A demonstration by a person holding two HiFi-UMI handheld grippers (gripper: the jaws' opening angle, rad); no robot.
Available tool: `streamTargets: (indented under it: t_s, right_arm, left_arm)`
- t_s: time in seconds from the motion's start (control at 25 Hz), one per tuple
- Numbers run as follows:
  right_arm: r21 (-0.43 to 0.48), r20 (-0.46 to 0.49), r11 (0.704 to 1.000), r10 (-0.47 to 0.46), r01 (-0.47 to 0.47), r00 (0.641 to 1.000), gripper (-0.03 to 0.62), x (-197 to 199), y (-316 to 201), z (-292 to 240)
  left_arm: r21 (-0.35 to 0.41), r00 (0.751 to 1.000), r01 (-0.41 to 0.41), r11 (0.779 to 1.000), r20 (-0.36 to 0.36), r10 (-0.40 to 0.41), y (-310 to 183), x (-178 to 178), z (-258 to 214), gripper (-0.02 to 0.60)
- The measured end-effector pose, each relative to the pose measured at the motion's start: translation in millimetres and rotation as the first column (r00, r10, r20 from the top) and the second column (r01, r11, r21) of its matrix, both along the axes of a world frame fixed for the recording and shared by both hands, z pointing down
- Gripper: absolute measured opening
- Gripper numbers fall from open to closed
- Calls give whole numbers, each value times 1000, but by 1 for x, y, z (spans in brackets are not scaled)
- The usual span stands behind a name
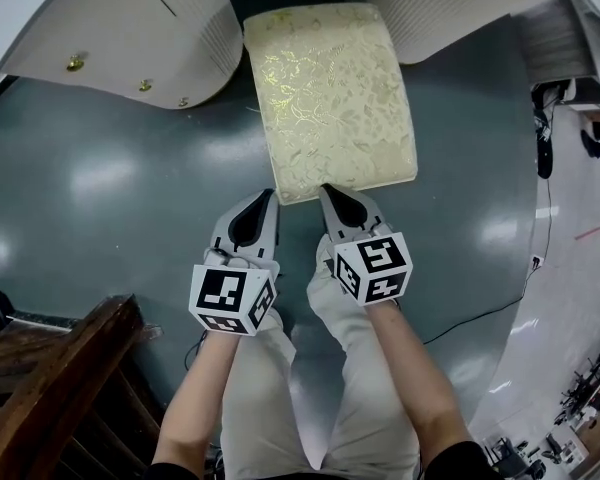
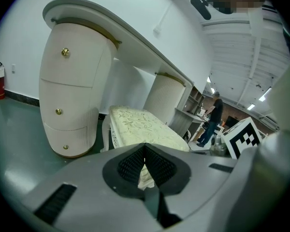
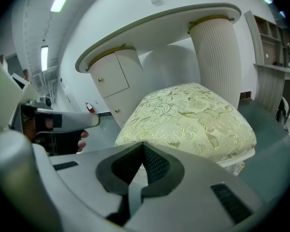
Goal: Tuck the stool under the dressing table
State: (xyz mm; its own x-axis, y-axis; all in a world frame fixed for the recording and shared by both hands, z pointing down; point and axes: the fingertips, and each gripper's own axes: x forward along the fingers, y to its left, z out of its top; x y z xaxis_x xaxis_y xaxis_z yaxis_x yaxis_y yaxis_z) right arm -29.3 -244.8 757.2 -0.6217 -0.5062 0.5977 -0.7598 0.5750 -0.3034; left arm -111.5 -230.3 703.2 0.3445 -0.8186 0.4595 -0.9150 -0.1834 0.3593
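both sets of jaws closed to blunt tips, left hand-held gripper (image 1: 266, 198) and right hand-held gripper (image 1: 328, 192) butt the 6 o'clock edge of the stool (image 1: 330, 98), likely to shove it toward 12, where its far end already sits between the dressing table (image 1: 130, 38) pedestals

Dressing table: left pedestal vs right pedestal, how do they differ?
The left pedestal has smooth drawer fronts with brass knobs. The right pedestal is ribbed wherever it shows, with no knobs in sight. The left pedestal looks broader, the right pedestal more like a slim column. Both are cream and rounded, and they flank the stool under one top.
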Motion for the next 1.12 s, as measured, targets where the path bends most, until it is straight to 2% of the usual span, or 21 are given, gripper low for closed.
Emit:
streamTargets:
  t_s: [0.64, 0.88, 1.12]
  right_arm:
    - [21, -11, 999, -49, 49, 999, 12, -4, -7, -4]
    - [29, 2, 999, -14, 14, 1000, 12, -2, -8, -5]
    - [35, -5, 999, -25, 25, 1000, 12, 0, -9, -3]
  left_arm:
    - [0, 1000, 28, 1000, -3, -28, 7, 1, 1, 8]
    - [-7, 999, 35, 999, 5, -35, 26, 1, 0, 8]
    - [-8, 999, 51, 999, 7, -51, 36, -2, 3, 9]
